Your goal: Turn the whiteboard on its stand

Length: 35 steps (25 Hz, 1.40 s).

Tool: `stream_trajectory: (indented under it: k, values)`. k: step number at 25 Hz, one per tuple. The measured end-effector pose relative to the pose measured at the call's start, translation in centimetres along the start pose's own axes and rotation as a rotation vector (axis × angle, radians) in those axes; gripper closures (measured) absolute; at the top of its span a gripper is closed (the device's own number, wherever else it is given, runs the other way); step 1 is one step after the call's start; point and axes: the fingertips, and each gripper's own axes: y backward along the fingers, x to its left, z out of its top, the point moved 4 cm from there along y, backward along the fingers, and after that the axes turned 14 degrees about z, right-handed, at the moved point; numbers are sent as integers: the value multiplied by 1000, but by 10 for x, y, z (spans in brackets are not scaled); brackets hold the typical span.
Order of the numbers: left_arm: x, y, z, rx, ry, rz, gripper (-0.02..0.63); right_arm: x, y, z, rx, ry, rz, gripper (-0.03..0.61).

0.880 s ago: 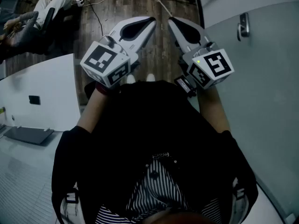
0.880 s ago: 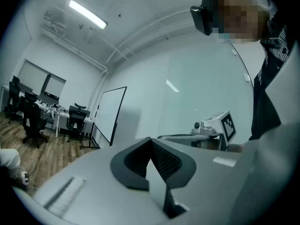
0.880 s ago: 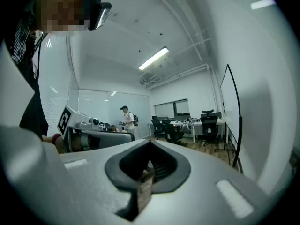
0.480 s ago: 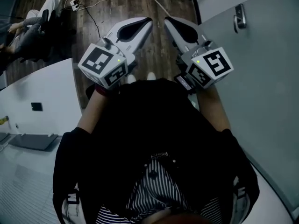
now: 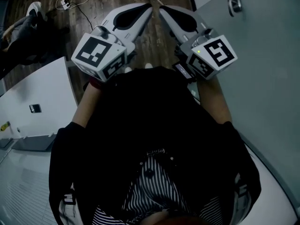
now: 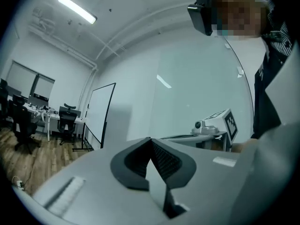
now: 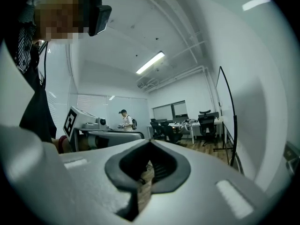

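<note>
moved: in the head view both grippers and the door handle (image 5: 233,0) sit higher in frame than 0.9 s ago; in the left gripper view the whiteboard (image 6: 99,114) has slid a little left. Jaws unchanged.
left gripper (image 5: 146,8): jaws pressed together, nothing between them, held up in front of the chest.
right gripper (image 5: 163,9): same, jaws pressed together and empty. The two tips angle in toward each other, close but not touching.
whiteboard: upright on its floor stand, black frame, long side vertical, against the pale wall beyond the wood floor (image 5: 93,13). Well apart from both grippers.
bearing: left of the jaw line in the left gripper view, right of it in the right gripper view. With the grippers toed in, I judge it lies roughly ahead, between the two.
nearer hand: probably the right; its view shows the frame edge taller and nearly edge-on.
pivot: which axis the panel turns on, can't tell from here.
stage: fits either walking up to the board or standing off after a turn; the panel's angle alone doesn't settle it.
</note>
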Motion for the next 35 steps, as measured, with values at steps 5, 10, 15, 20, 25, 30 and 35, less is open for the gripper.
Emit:
stream_trajectory:
  k: [5, 10, 15, 20, 25, 30, 35]
  values:
    - [-2, -44, -12, 43, -11, -130, 609, -42, 18, 3, 51, -2, 12, 577]
    - [9, -46, -31, 61, -9, -59, 609, -57, 25, -30, 66, -79, 45, 577]
    - [17, -51, -42, 86, 12, -4, 607, -66, 21, -51, 66, -133, 67, 577]
    - [12, -61, -55, 103, -1, -7, 609, -77, 23, -69, 80, -160, 60, 577]
    - [9, -73, -73, 101, -16, 9, 609, -87, 28, -86, 62, -162, 31, 577]
    - [9, -73, -50, 49, -23, -12, 611, -81, 28, -68, 50, -128, 10, 577]
    - [7, -70, -24, 28, -39, -43, 609, -74, 30, -39, 44, -88, -28, 577]
